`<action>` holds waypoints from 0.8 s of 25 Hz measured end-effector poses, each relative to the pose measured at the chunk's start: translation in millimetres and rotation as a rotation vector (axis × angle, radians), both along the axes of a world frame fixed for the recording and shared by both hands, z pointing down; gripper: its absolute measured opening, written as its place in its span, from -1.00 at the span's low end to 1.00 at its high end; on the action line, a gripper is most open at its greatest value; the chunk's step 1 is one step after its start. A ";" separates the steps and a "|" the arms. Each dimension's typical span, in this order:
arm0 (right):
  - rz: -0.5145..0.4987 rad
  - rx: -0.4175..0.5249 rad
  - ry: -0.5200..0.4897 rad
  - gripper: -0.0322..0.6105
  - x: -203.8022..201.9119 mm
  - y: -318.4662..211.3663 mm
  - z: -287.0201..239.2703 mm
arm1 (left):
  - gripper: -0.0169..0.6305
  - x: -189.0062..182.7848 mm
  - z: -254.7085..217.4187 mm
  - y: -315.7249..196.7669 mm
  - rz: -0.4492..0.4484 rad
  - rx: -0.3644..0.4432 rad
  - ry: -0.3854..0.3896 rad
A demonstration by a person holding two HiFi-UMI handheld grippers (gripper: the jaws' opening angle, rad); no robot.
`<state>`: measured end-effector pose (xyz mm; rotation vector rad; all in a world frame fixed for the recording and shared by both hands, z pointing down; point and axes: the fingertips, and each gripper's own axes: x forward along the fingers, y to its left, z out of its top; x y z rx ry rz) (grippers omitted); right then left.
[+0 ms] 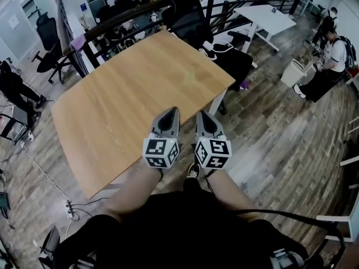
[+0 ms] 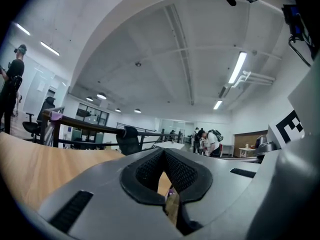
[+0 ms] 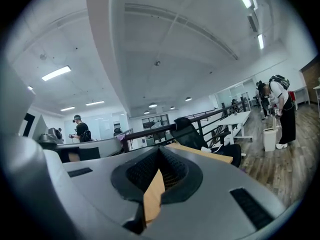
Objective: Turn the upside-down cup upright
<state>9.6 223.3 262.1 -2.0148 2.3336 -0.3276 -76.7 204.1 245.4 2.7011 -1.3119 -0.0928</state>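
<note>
No cup shows in any view. The wooden table (image 1: 134, 100) lies bare in front of me in the head view. My left gripper (image 1: 170, 112) and right gripper (image 1: 202, 115) are held side by side over the table's near right edge, both pointing roughly level. Each is shut with nothing between its jaws. In the left gripper view the left gripper (image 2: 164, 152) has its jaw tips meeting, with the tabletop (image 2: 30, 164) below at the left. In the right gripper view the right gripper (image 3: 160, 149) is likewise shut, with the table's corner (image 3: 200, 153) beyond it.
A black office chair (image 1: 190, 18) stands at the table's far side, with a dark railing (image 1: 112, 24) behind it. A white desk (image 1: 263, 17) and a white bin (image 1: 293, 72) stand at the right. People stand at the far right (image 1: 331, 55) and at the left (image 1: 17, 88). Cables cross the wood floor (image 1: 45, 172).
</note>
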 end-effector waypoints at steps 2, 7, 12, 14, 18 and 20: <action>-0.017 -0.009 -0.016 -0.86 15.6 -30.1 6.8 | -0.92 16.8 5.5 -29.7 -0.005 -0.006 0.002; -0.028 -0.022 -0.023 -0.86 61.7 -108.2 20.8 | -0.92 65.2 23.4 -104.5 -0.024 -0.019 -0.022; -0.048 -0.068 -0.039 -0.86 91.5 -178.6 33.9 | -0.92 96.7 42.4 -171.1 -0.034 -0.074 -0.042; -0.058 -0.093 -0.042 -0.86 100.6 -199.8 44.6 | -0.92 105.2 52.8 -191.3 -0.039 -0.095 -0.055; -0.064 -0.158 -0.055 -0.86 114.6 -240.3 75.1 | -0.92 114.7 78.5 -229.3 -0.044 -0.129 -0.095; -0.070 -0.188 -0.053 -0.86 117.3 -257.5 91.4 | -0.92 114.4 93.9 -246.1 -0.055 -0.153 -0.106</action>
